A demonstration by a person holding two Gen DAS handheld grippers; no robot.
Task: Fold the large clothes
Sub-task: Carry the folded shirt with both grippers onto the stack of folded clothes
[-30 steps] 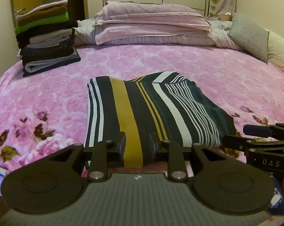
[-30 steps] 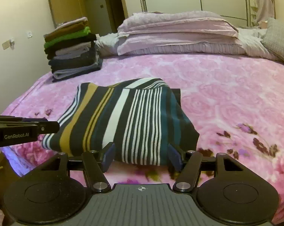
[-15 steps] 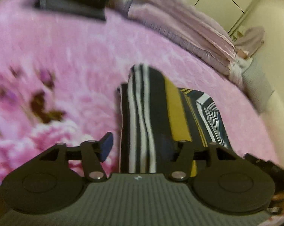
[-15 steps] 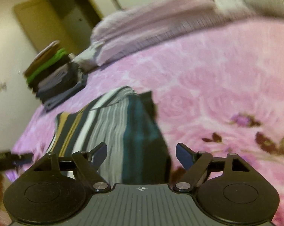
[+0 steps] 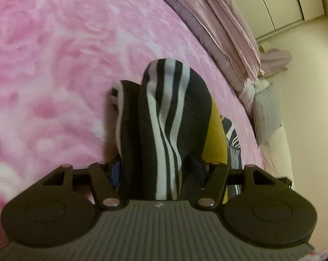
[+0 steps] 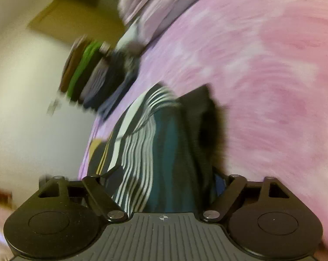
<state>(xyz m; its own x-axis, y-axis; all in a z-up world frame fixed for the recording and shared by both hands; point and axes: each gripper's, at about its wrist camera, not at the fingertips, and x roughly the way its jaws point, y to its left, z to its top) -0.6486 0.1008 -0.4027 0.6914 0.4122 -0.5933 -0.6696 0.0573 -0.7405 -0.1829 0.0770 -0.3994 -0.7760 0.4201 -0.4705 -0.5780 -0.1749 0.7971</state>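
Note:
The folded striped garment (image 5: pixel 170 100), black with white, mustard and teal bands, lies on the pink flowered bedspread (image 5: pixel 66 54). My left gripper (image 5: pixel 155 169) is rolled on its side at the garment's left edge. Its jaws are closing and the thick fold fills the gap, pressed by both pads. At the opposite edge of the garment (image 6: pixel 164 130), its teal and black side, my right gripper (image 6: pixel 166 178) is also rolled. Its jaws are closing around the bunched cloth, with a sliver of blue pad still showing beside the fabric. The right wrist view is blurred.
A stack of folded clothes (image 6: pixel 92 76) sits at the far left corner of the bed near the wall. Pink pillows (image 5: pixel 218 21) and a grey cushion (image 5: pixel 266 111) line the head of the bed. A wardrobe (image 5: pixel 283 6) stands behind.
Both grippers left the garment's near edge, dropped and rolled sideways to its left and right edges. Both opened wider and now close around the thick folds.

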